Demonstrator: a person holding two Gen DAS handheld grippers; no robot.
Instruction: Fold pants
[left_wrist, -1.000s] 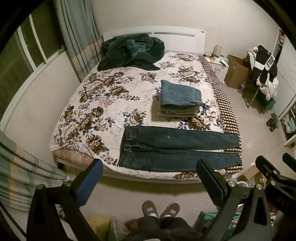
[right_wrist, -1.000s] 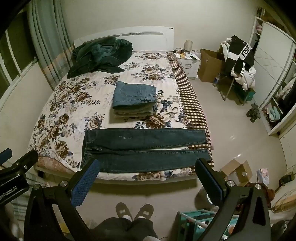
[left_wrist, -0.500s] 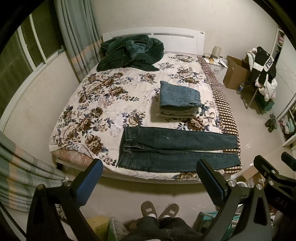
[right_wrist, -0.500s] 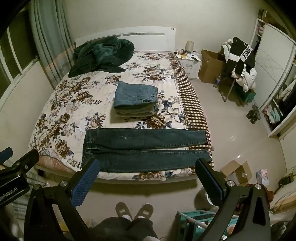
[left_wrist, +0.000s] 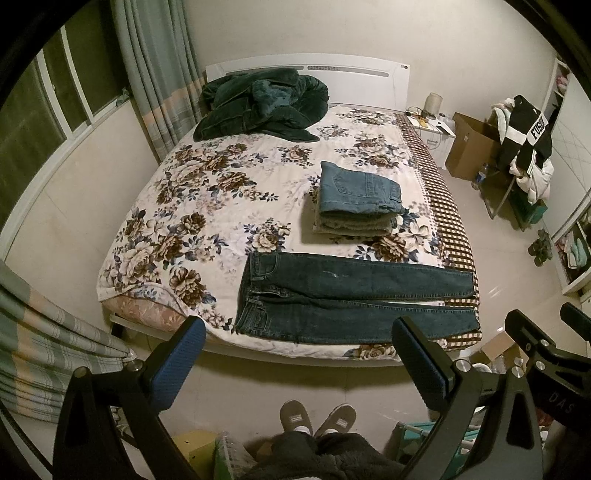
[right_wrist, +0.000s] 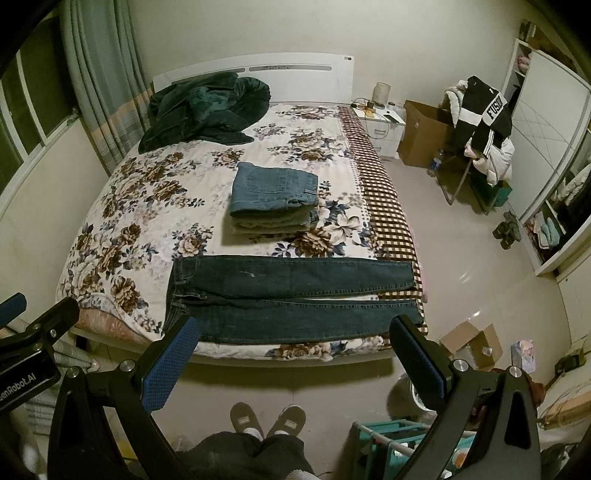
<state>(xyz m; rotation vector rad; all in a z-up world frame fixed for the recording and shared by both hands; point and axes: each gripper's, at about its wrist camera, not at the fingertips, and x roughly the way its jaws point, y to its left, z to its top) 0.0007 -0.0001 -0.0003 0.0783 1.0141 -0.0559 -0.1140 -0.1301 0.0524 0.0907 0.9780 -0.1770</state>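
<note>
Dark blue jeans (left_wrist: 351, 299) lie flat across the foot of the bed, waist to the left, legs side by side to the right; they also show in the right wrist view (right_wrist: 288, 295). My left gripper (left_wrist: 299, 354) is open and empty, held above the floor in front of the bed edge. My right gripper (right_wrist: 295, 350) is open and empty at about the same distance, to the right of the left one. Neither touches the jeans.
A stack of folded pants (left_wrist: 356, 201) sits behind the jeans on the floral bedspread (left_wrist: 192, 206). A dark green blanket (left_wrist: 262, 103) lies by the headboard. Curtains (left_wrist: 44, 354) hang at left. A cardboard box (right_wrist: 471, 345) and teal rack (right_wrist: 391, 446) stand on the floor at right. My slippered feet (left_wrist: 317, 415) are below.
Both grippers have drifted slightly; the bed sits a little higher and farther right in the views. The jeans have not moved and both grippers stay open.
</note>
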